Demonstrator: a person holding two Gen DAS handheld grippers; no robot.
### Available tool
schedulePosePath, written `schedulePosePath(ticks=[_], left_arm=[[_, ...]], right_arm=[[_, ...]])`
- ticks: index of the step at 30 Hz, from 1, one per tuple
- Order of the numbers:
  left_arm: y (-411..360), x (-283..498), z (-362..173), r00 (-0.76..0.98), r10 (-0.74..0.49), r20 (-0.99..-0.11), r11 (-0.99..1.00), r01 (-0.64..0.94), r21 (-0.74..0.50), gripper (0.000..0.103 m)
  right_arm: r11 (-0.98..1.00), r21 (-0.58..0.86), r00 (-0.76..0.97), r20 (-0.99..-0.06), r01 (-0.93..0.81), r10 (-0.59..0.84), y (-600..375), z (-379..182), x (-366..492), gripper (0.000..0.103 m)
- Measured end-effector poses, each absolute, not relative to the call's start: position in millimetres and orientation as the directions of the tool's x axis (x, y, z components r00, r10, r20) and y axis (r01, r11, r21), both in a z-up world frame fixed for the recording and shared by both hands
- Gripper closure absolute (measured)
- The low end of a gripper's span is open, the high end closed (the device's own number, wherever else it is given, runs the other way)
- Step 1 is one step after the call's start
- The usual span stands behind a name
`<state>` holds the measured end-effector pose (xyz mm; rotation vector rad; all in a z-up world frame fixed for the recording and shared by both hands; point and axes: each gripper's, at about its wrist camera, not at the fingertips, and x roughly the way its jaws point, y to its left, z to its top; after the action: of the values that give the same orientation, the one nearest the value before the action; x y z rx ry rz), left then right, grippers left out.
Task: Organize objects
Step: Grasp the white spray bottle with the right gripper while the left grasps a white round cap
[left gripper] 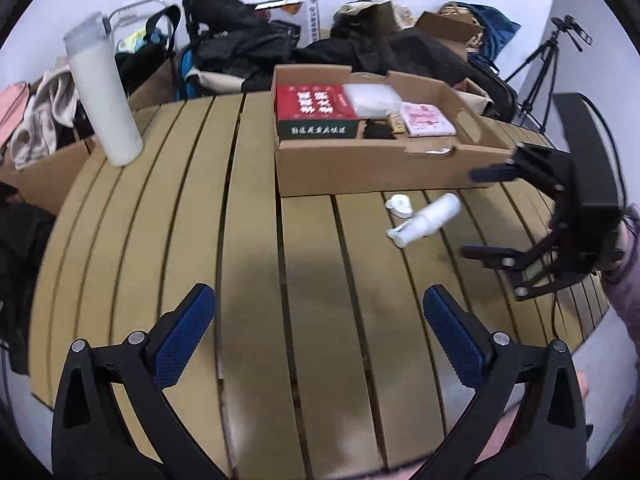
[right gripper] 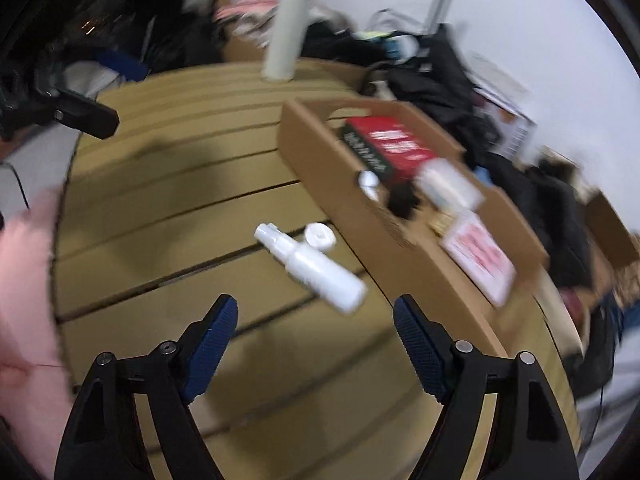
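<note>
A small white spray bottle (left gripper: 427, 219) lies on its side on the slatted wooden table (left gripper: 180, 220), next to a small white cap (left gripper: 399, 205), just in front of an open cardboard box (left gripper: 360, 168). The box holds a red-and-green box (left gripper: 316, 110), a clear plastic case (left gripper: 372, 98), a pink packet (left gripper: 427, 119) and a black item (left gripper: 378, 130). My left gripper (left gripper: 318, 320) is open and empty above the table. My right gripper (right gripper: 316, 332) is open and empty, just short of the bottle (right gripper: 312, 266); it also shows in the left wrist view (left gripper: 480, 212).
A tall white flask (left gripper: 103, 92) stands at the table's far left corner. Bags, clothes and cardboard boxes (left gripper: 248, 48) are piled behind the table. A tripod (left gripper: 540, 68) stands at the far right. The table's edge (left gripper: 592, 320) runs close to the right.
</note>
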<state>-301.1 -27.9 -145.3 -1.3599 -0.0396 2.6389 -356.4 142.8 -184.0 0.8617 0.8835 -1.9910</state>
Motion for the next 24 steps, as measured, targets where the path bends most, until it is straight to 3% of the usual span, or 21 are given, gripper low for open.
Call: schedulePosePath(ticks=[4, 7, 10, 14, 19, 24], left_arm=[[-23, -316, -166, -0.545, 0.170, -0.821, -0.984, -0.134, -0.115, 0.000], [-14, -325, -177, -0.529, 0.155, -0.834, -0.985, -0.146, -0.091, 0.000], [-2, -330, -179, -0.534, 0.201, -0.821, -0.976, -0.182, -0.121, 0.000], [27, -344, -184, -0.526, 0.259, -0.810, -0.960, -0.236, -0.153, 0.003], [70, -366, -186, -0.547, 0.308, -0.779, -0.940, -0.301, -0.161, 0.013], [87, -391, -207, -0.547, 0.277, -0.790, -0.952, -0.269, -0.148, 0.035]], right_arm=[[-0.429, -0.237, -0.424, -0.803, 0.872, -0.419, 126, -201, -380, 0.020], [-0.446, -0.204, -0.395, -0.831, 0.871, -0.391, 131, -216, -387, 0.062], [-0.502, -0.160, -0.399, -0.818, 0.850, -0.415, 157, -216, -375, 0.069], [-0.610, -0.129, -0.430, -0.820, 0.782, -0.377, 199, -216, -347, 0.073], [-0.802, -0.027, -0.470, -0.822, 0.597, -0.323, 255, -208, -327, 0.073], [-0.929, 0.043, -0.527, -0.814, 0.366, -0.245, 294, -205, -322, 0.073]])
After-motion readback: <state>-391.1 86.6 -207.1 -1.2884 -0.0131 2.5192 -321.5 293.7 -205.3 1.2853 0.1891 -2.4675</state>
